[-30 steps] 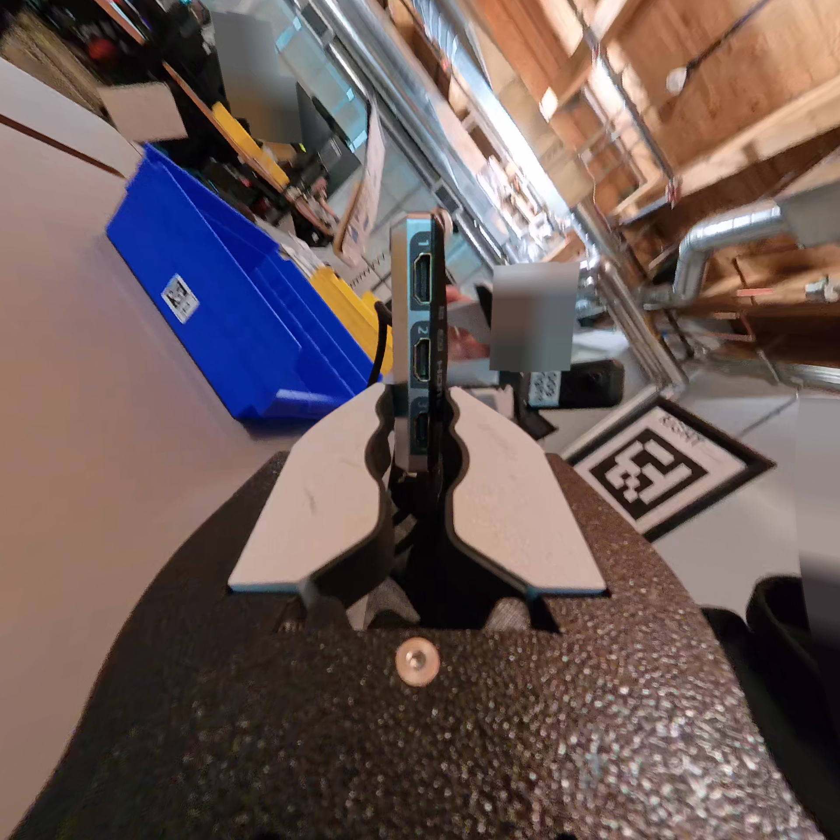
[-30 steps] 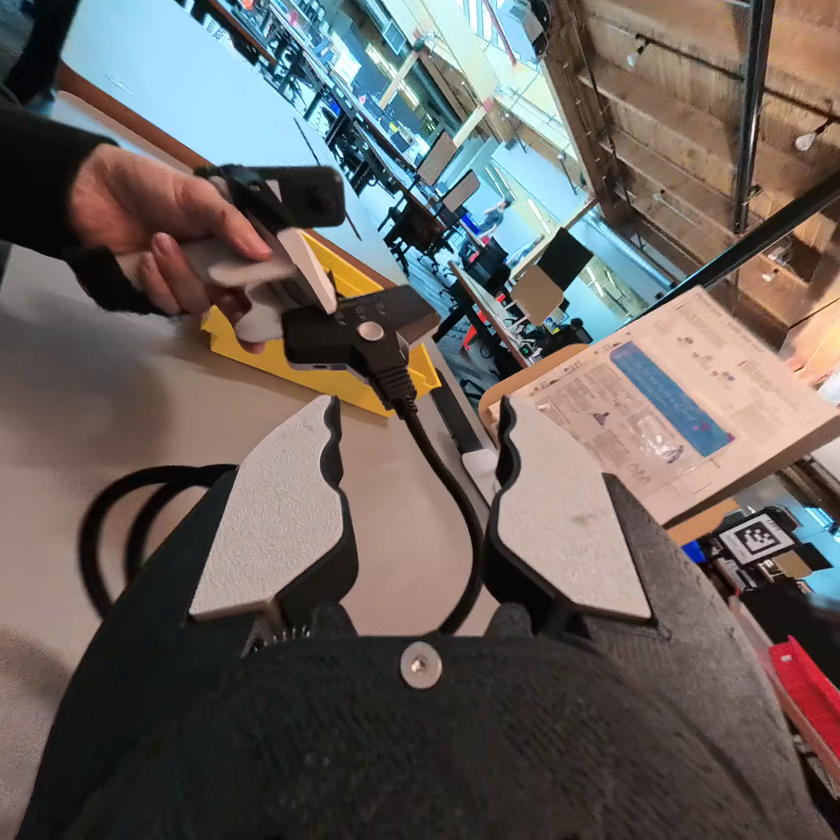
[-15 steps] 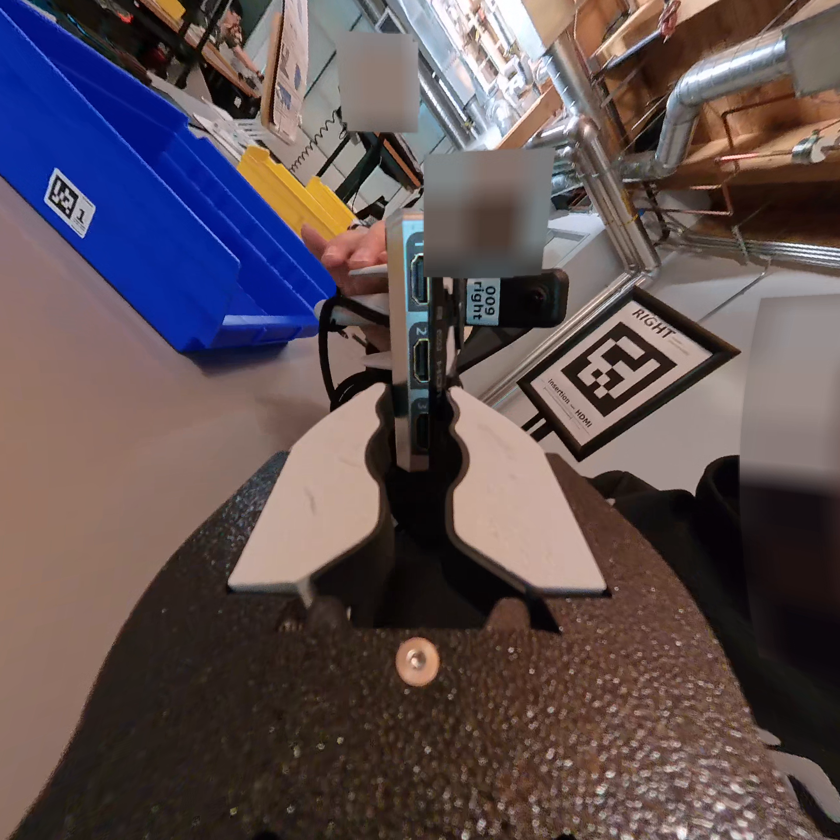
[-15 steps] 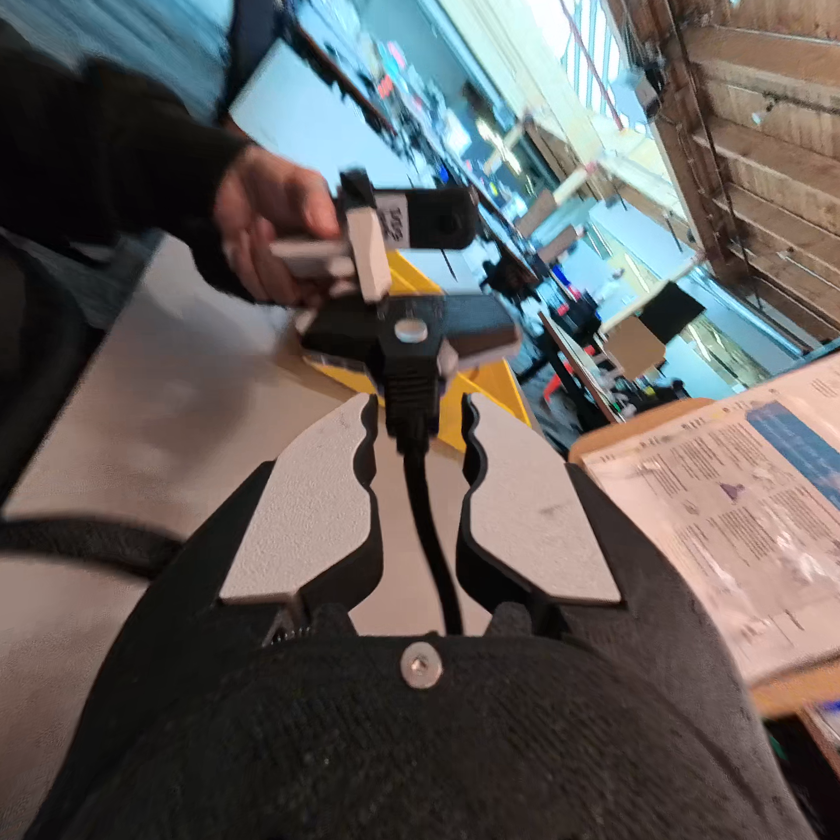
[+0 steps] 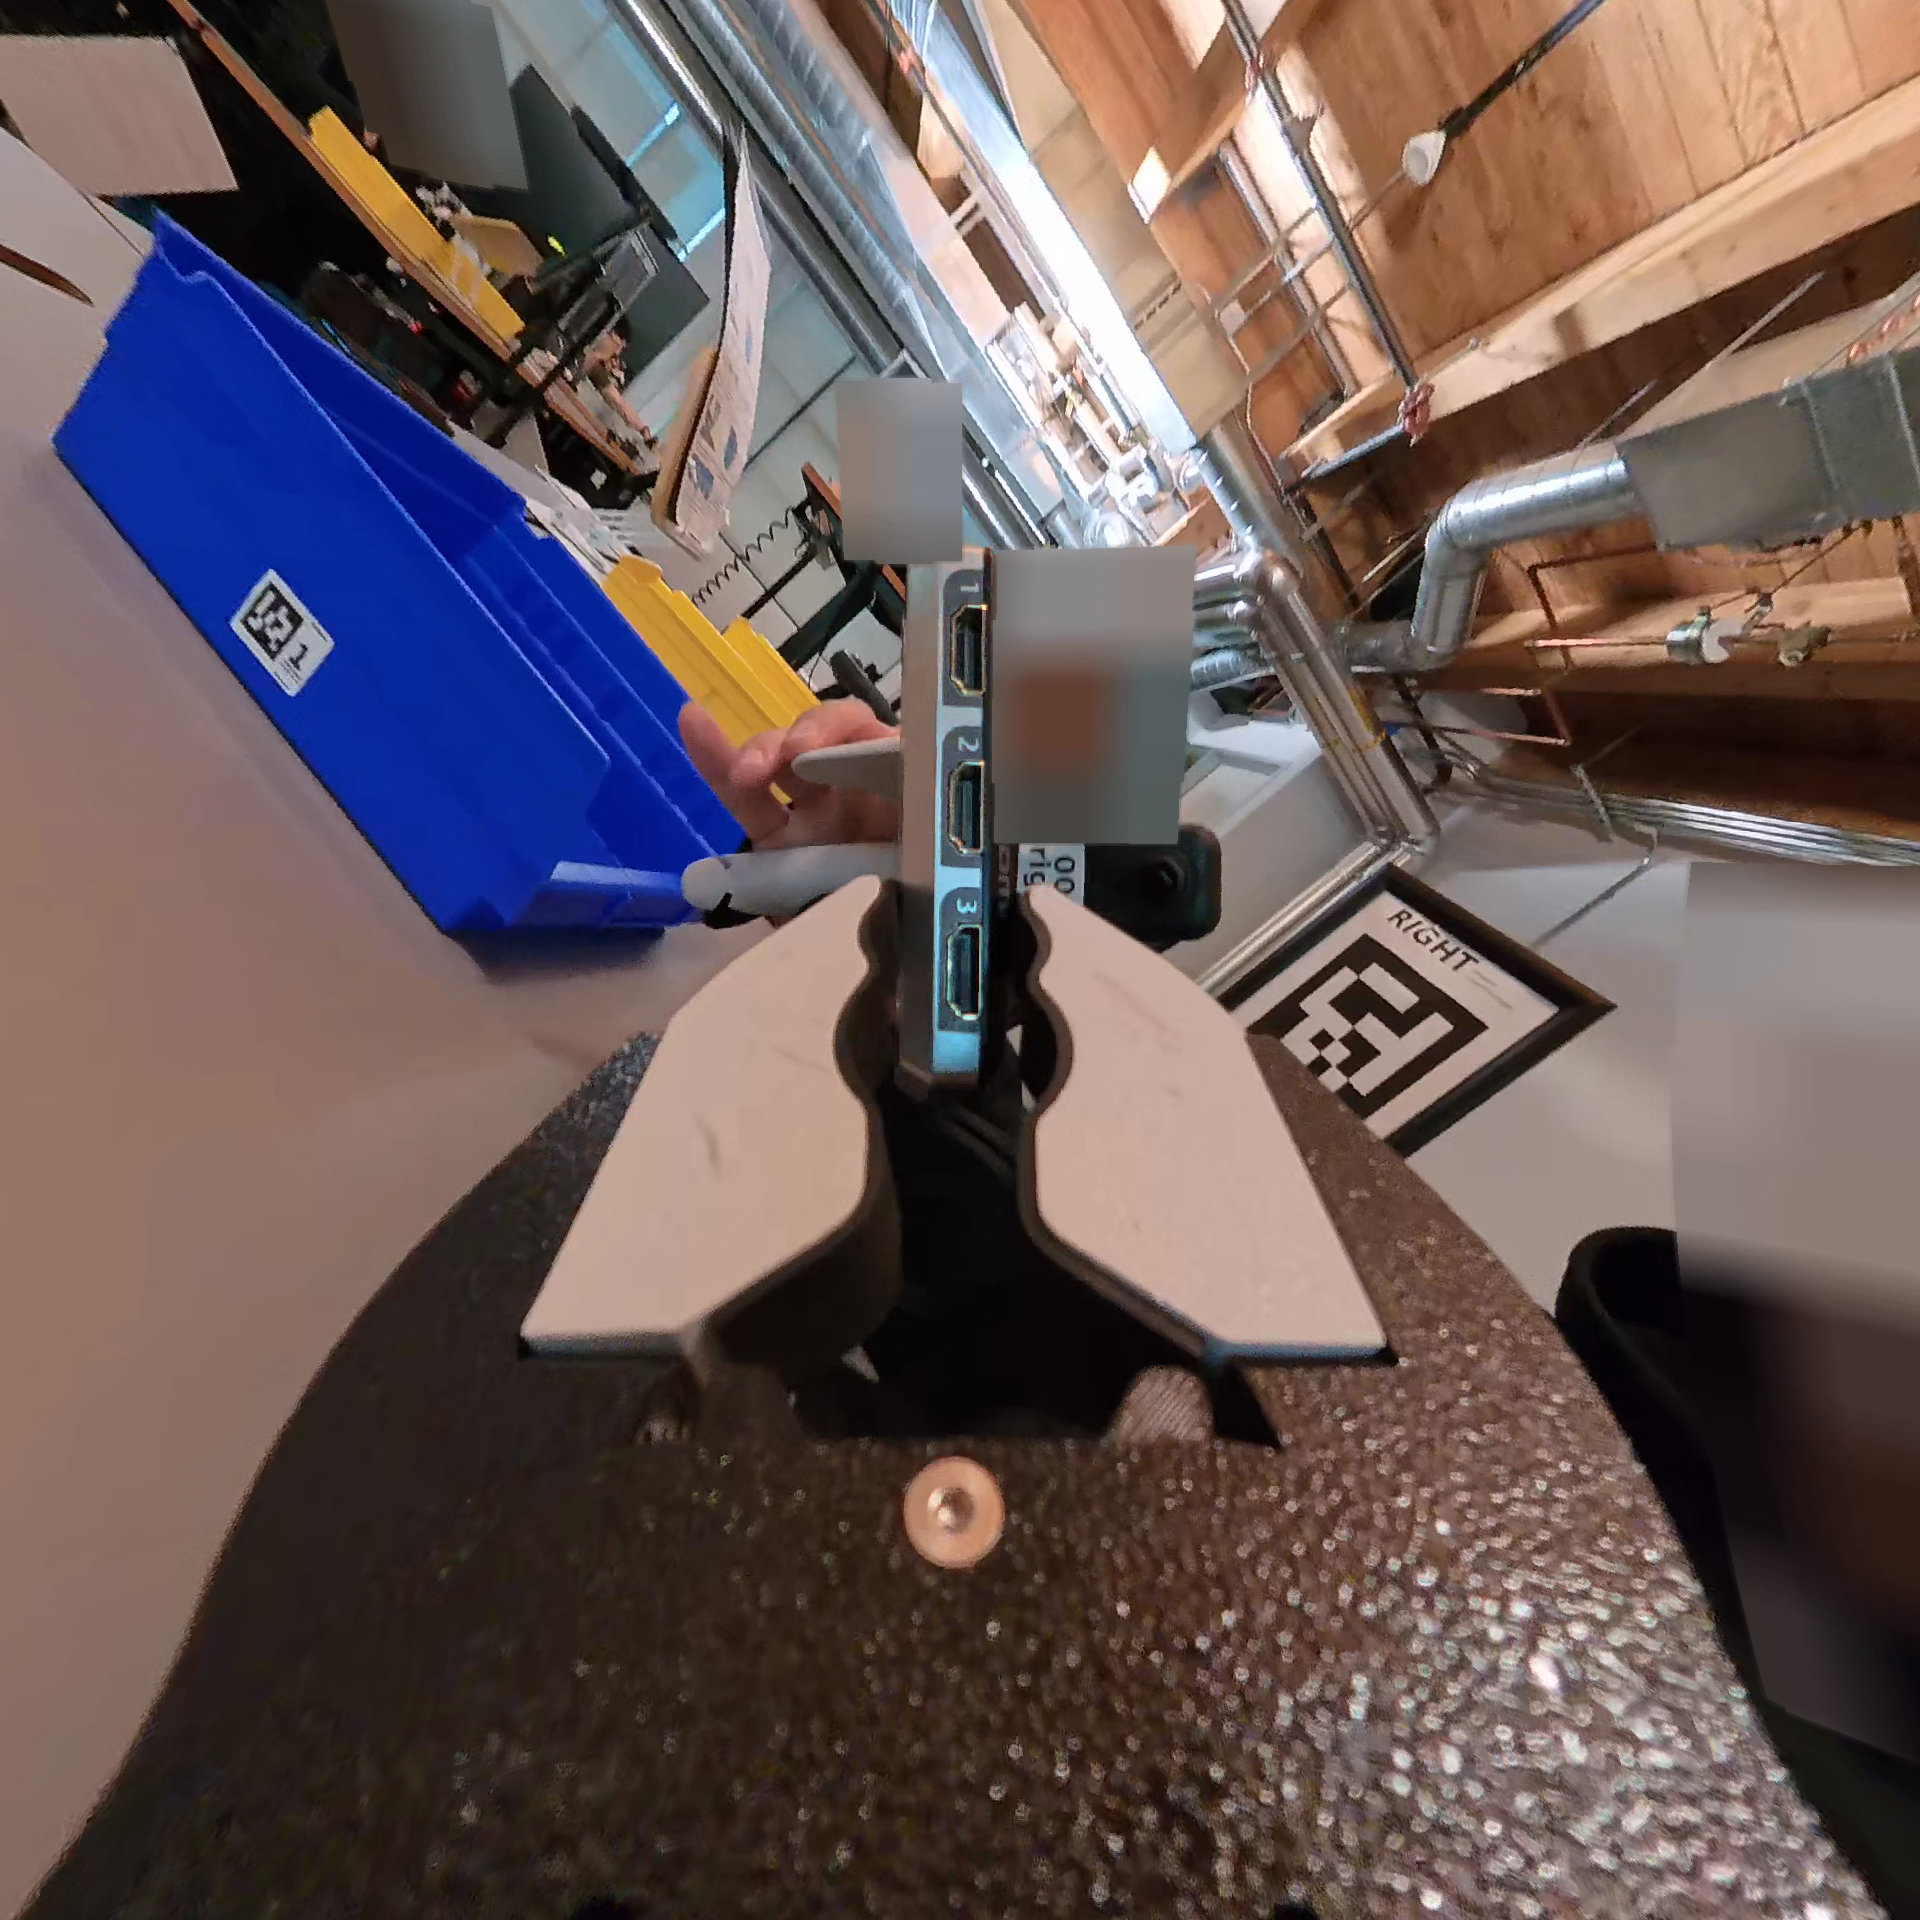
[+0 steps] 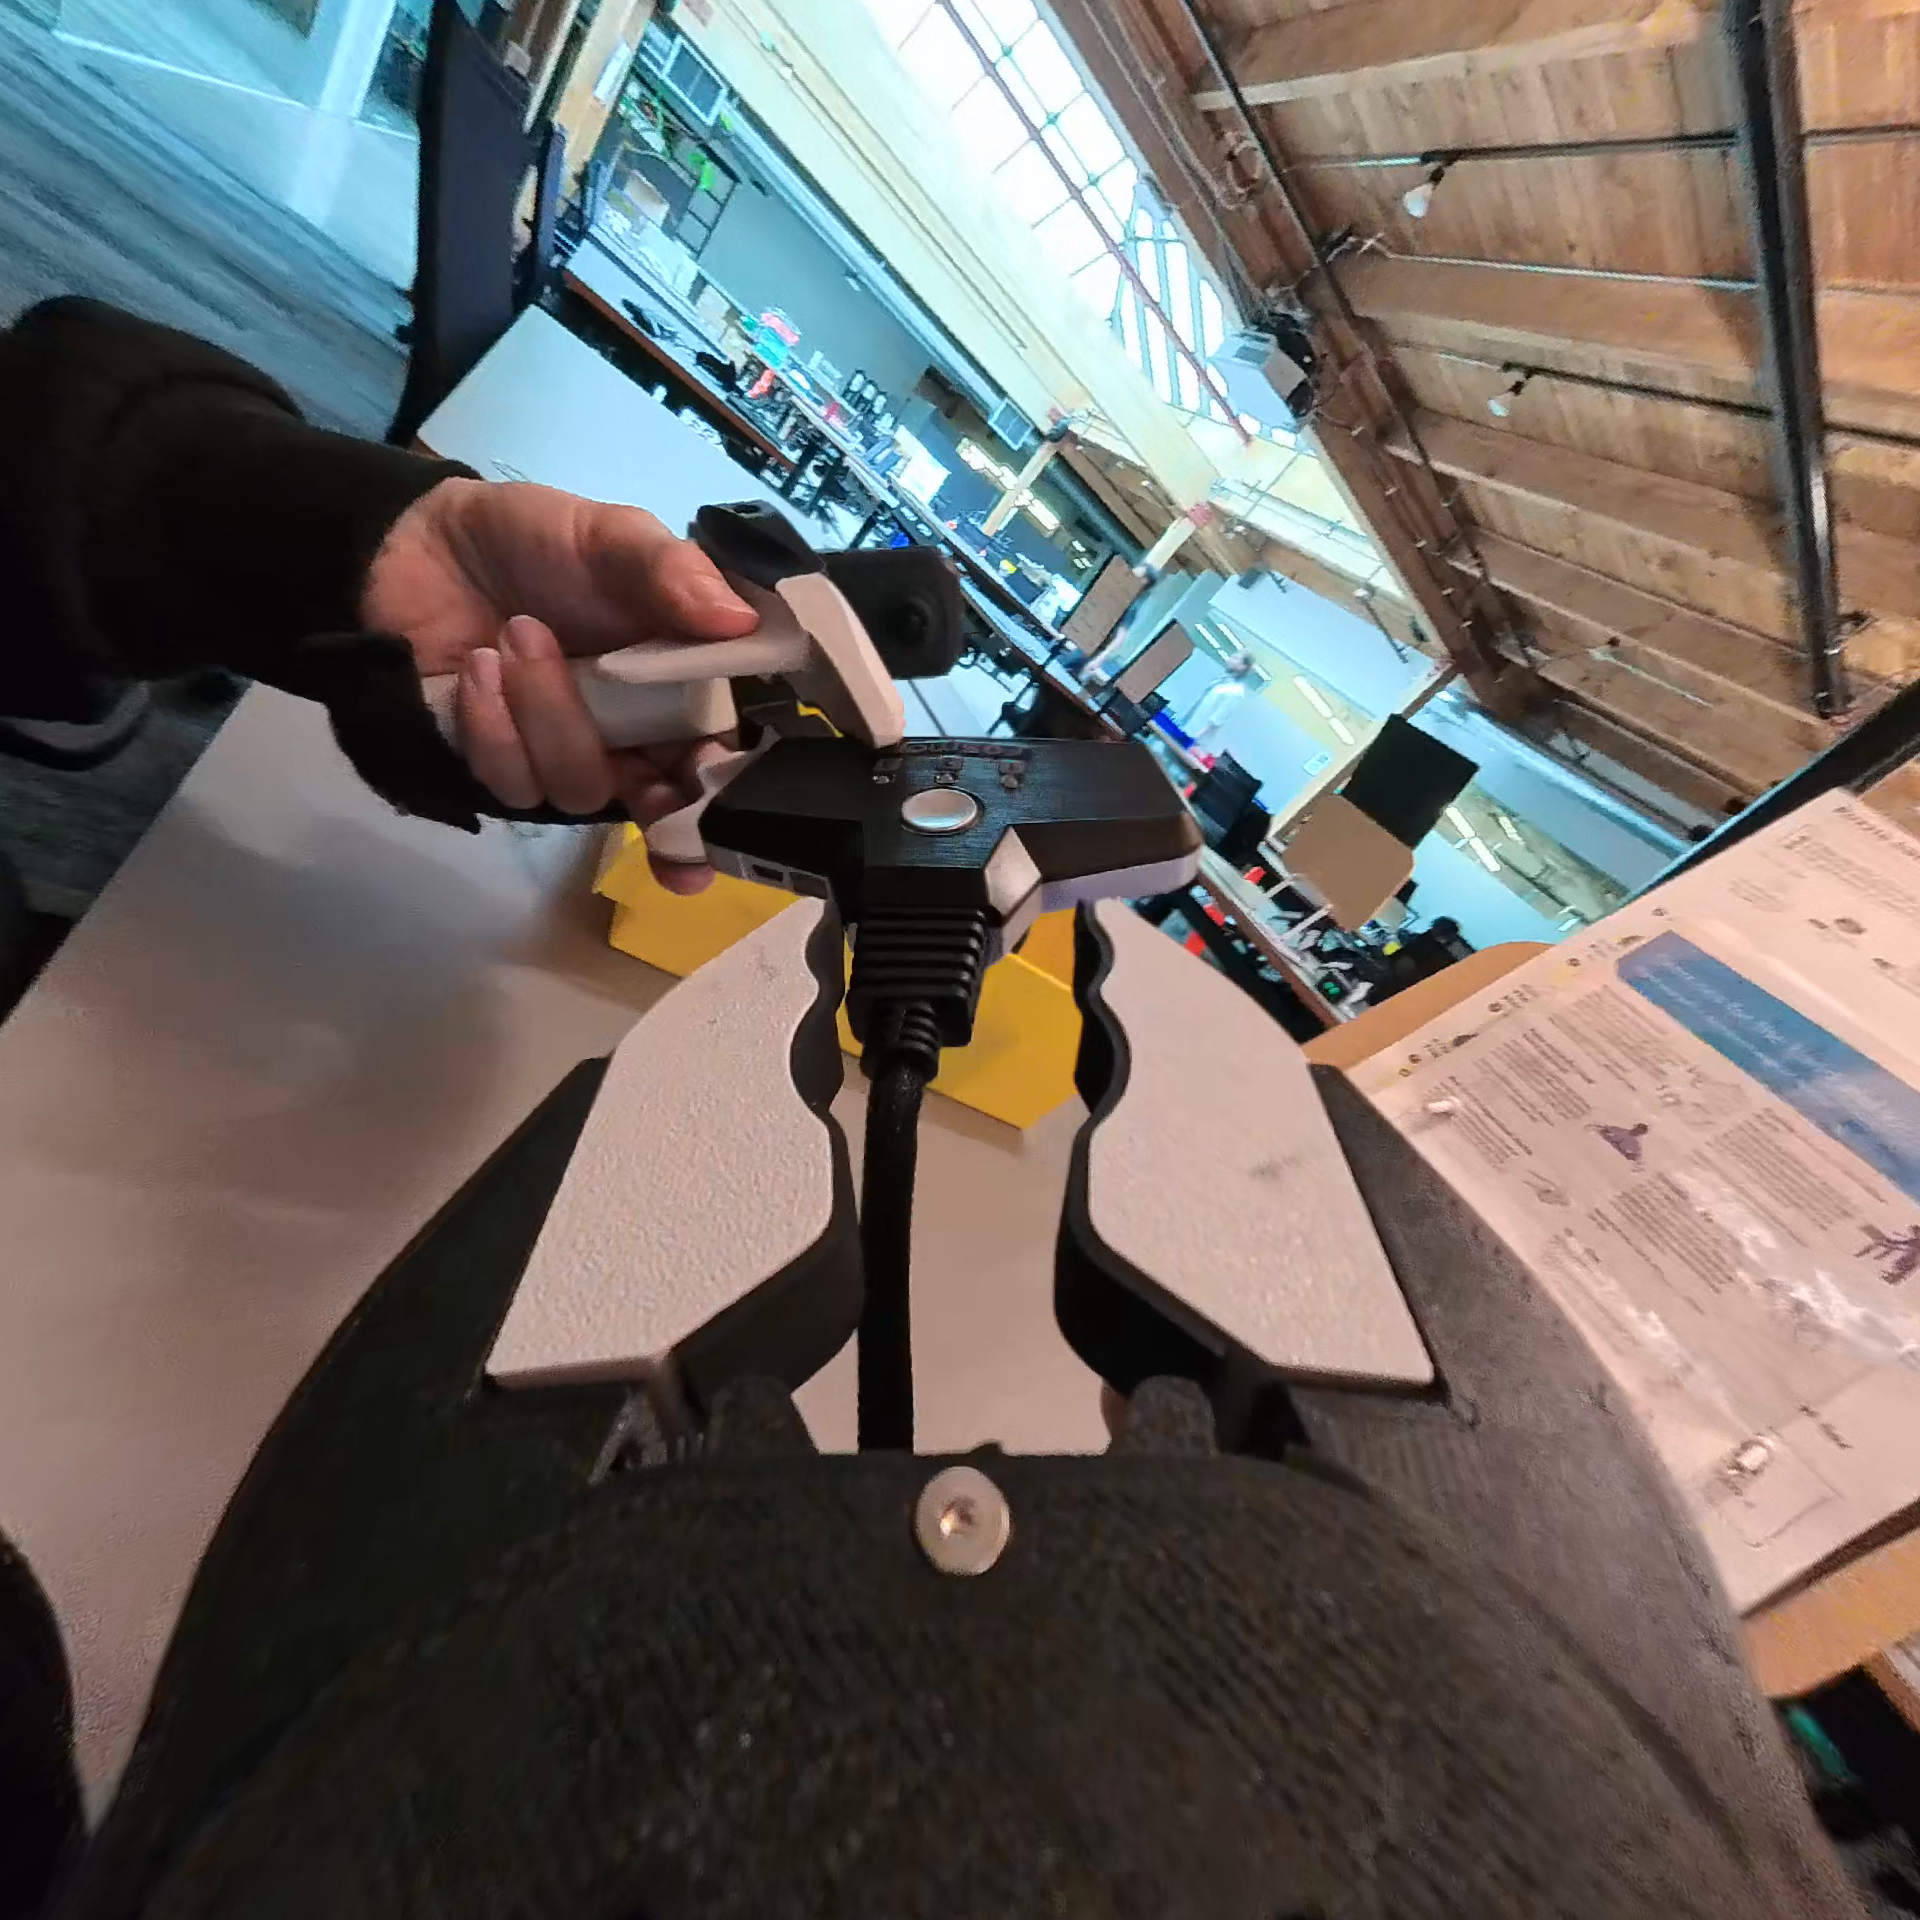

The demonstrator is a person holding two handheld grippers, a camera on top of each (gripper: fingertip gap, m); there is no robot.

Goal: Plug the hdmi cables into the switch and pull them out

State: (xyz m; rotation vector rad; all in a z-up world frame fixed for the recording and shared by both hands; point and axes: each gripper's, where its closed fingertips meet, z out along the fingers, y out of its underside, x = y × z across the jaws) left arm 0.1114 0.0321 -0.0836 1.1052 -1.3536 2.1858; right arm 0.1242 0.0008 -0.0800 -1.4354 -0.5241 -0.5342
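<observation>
A black cable (image 6: 885, 1226) runs out from between the spread fingers of the right gripper (image 6: 948, 940), its ribbed strain-relief collar (image 6: 914, 961) sitting in the gap between the fingertips with daylight on either side; nothing is pinched. The collar leads straight into the black HDMI switch (image 6: 945, 821), which hangs above a pale table (image 6: 208, 1039) with its round button facing up.

The left gripper (image 5: 945, 935) is pressed in on the switch (image 5: 940, 821) from both flat sides, holding it on edge. In the left wrist view the three input ports stand in a column, and all three are empty; the lowest lies between the fingertips. Seen from the right wrist view, the person's hand (image 6: 540, 644) works that gripper's handle just behind the switch.

Beyond them, a yellow bin (image 6: 997, 1029) rests on the table under the switch, a blue bin (image 5: 364, 644) with a square marker tag sits farther back, and a printed marker board (image 5: 1392, 997) lies to the right. An instruction sheet (image 6: 1704, 1174) is propped on a wooden board at the right edge, with workshop benches and timber ceiling well behind.

The step in hand looks like the set-up before the first insertion: the switch is steadied, no loose HDMI plug is in view. The next move probably calls for the right gripper to back off the switch's own lead, find a plug, grip it squarely and line it up with an open port while the left keeps the body from twisting.
</observation>
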